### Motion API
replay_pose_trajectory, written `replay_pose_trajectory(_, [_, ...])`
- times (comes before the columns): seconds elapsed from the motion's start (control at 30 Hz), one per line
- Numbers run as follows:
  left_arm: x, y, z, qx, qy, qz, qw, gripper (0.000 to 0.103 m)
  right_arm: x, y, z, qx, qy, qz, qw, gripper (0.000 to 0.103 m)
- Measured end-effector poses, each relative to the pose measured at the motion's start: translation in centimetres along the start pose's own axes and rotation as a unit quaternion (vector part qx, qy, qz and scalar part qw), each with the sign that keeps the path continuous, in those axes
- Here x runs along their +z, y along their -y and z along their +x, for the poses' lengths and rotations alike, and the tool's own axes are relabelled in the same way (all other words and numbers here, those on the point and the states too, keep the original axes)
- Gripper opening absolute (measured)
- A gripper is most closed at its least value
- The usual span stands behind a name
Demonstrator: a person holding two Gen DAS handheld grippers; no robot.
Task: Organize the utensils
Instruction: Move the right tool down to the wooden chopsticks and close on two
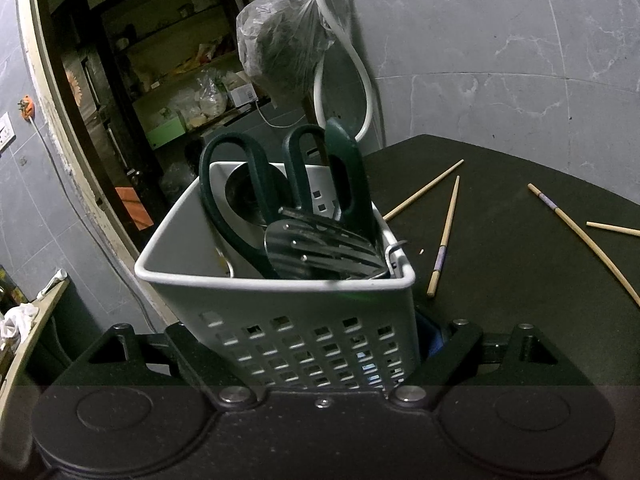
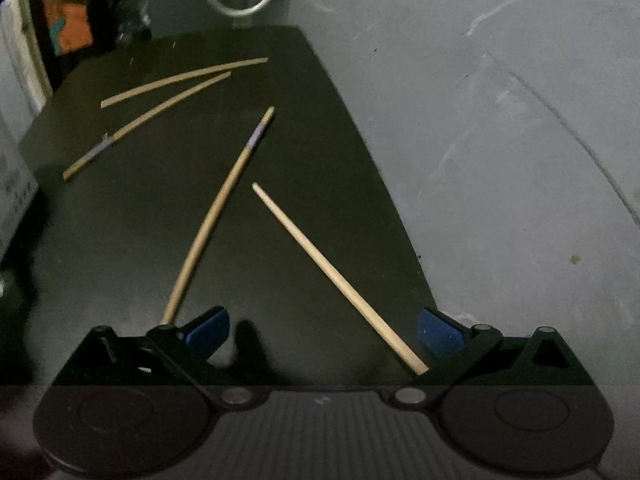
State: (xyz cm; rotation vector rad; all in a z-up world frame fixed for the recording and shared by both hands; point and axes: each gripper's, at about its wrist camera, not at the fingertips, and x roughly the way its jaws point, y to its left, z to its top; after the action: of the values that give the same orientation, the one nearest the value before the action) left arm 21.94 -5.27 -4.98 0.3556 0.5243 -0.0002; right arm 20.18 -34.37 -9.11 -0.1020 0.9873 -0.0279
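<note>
My left gripper (image 1: 308, 344) is shut on a white perforated utensil basket (image 1: 280, 300) and holds it by its lower walls. The basket holds green-handled scissors (image 1: 256, 184), a green-handled utensil (image 1: 348, 172) and a slotted metal spatula (image 1: 320, 252). Several wooden chopsticks lie on the black table (image 2: 168, 208); one with a purple band (image 2: 216, 216) and a plain one (image 2: 336, 276) lie just ahead of my right gripper (image 2: 324, 332), which is open and empty above them. Two more chopsticks (image 2: 160, 96) lie farther back.
The black table (image 1: 520, 280) sits against a grey marble wall (image 1: 500, 60). A plastic bag (image 1: 280, 44) and a white hose (image 1: 360, 72) hang behind the basket. A dark doorway with shelves (image 1: 160, 60) is at the left. Chopsticks (image 1: 444, 236) lie right of the basket.
</note>
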Motion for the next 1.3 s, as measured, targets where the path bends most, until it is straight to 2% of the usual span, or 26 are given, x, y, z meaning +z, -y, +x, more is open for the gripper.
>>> replay_pose_trajectory(0.17, [0.0,0.0,0.0,0.000,0.000,0.000,1.0000,0.088,-0.3,0.6,1.0,0.010,-0.030,-0.009,0.999,0.103])
replay_pose_trajectory(0.33, [0.0,0.0,0.0,0.000,0.000,-0.001,1.0000,0.088,-0.3,1.0,1.5,0.038,-0.036,-0.002,0.999,0.103])
replay_pose_trajectory(0.53, [0.0,0.0,0.0,-0.001,0.000,-0.001,1.0000,0.088,-0.4,1.7,1.8,0.073,-0.019,0.016,0.997,0.103])
replay_pose_trajectory(0.63, [0.0,0.0,-0.1,-0.001,0.000,-0.001,1.0000,0.088,-0.4,1.6,2.1,0.072,-0.002,0.012,0.997,0.103])
replay_pose_trajectory(0.73, [-0.1,0.1,0.0,-0.001,0.001,-0.002,1.0000,0.088,-0.4,1.7,1.7,0.073,-0.006,0.034,0.997,0.102])
replay_pose_trajectory(0.87, [-0.1,0.2,0.0,-0.001,0.001,-0.003,1.0000,0.088,-0.8,1.4,0.8,0.103,-0.003,0.048,0.994,0.097])
replay_pose_trajectory(1.07, [-0.3,0.2,-0.2,-0.002,0.002,-0.003,1.0000,0.088,-0.7,1.0,0.4,0.101,0.004,0.054,0.993,0.078])
replay_pose_trajectory(1.1, [-0.3,0.1,-0.2,-0.002,0.002,-0.003,1.0000,0.088,-0.6,1.0,0.6,0.096,0.005,0.056,0.994,0.071])
replay_pose_trajectory(1.13, [-0.3,0.1,-0.3,-0.002,0.003,-0.003,1.0000,0.088,-0.7,1.1,0.4,0.089,0.007,0.058,0.994,0.060])
replay_pose_trajectory(1.17, [-0.3,0.1,-0.3,-0.003,0.003,-0.003,1.0000,0.088,-0.6,1.1,0.3,0.080,0.009,0.059,0.995,0.054])
replay_pose_trajectory(1.23, [-0.3,0.1,-0.4,-0.003,0.003,-0.003,1.0000,0.088,-0.4,1.3,0.4,0.068,0.012,0.064,0.996,0.032])
replay_pose_trajectory(1.3, [-0.3,0.1,-0.6,-0.004,0.003,-0.002,1.0000,0.088,-0.2,1.6,0.7,0.066,0.016,0.075,0.995,0.023])
